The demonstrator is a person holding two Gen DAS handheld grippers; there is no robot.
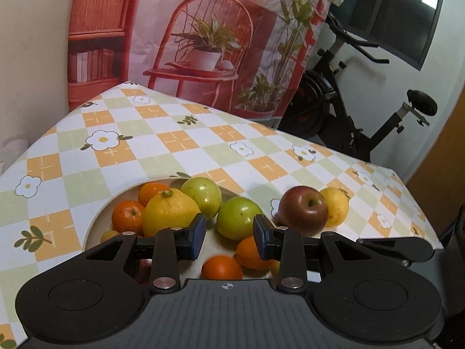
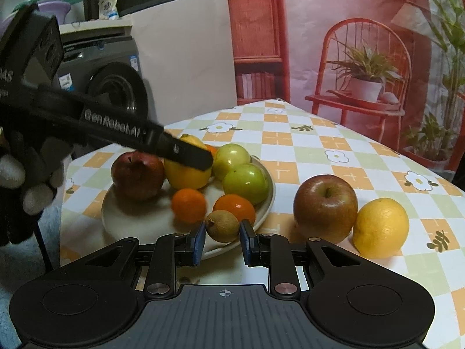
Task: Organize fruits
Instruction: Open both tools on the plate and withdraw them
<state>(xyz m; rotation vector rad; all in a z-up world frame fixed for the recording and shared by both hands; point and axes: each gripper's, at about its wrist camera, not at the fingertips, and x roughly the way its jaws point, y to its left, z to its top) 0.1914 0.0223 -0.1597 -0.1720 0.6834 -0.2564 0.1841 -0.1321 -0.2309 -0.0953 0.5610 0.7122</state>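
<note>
My right gripper [image 2: 222,242] fills the bottom of its own view, and its two blue pads are closed on a small brown kiwi [image 2: 222,226], one pad against each side. The kiwi sits at the lower centre of that frame, over the near rim of a pale round plate [image 2: 130,221]. The plate stands on a table with a checked orange, green and white flowered cloth [image 2: 290,139]. On the plate, from left to centre of the frame, are a dark red fruit [image 2: 138,176], a large yellow lemon [image 2: 186,177], two green fruits [image 2: 232,157] [image 2: 245,183] and two oranges [image 2: 189,205] [image 2: 234,206]. To the right of the plate, on the bare cloth, a red apple [image 2: 325,208] and a yellow citrus [image 2: 380,228] lie just beside each other. My left gripper [image 2: 200,160] reaches in from the upper left of this frame, held by my gloved hand [image 2: 29,174], with its tip over the lemon. In its own view, the left gripper's pads stand a narrow gap apart with nothing between them; one green fruit shows beyond the gap.
</note>
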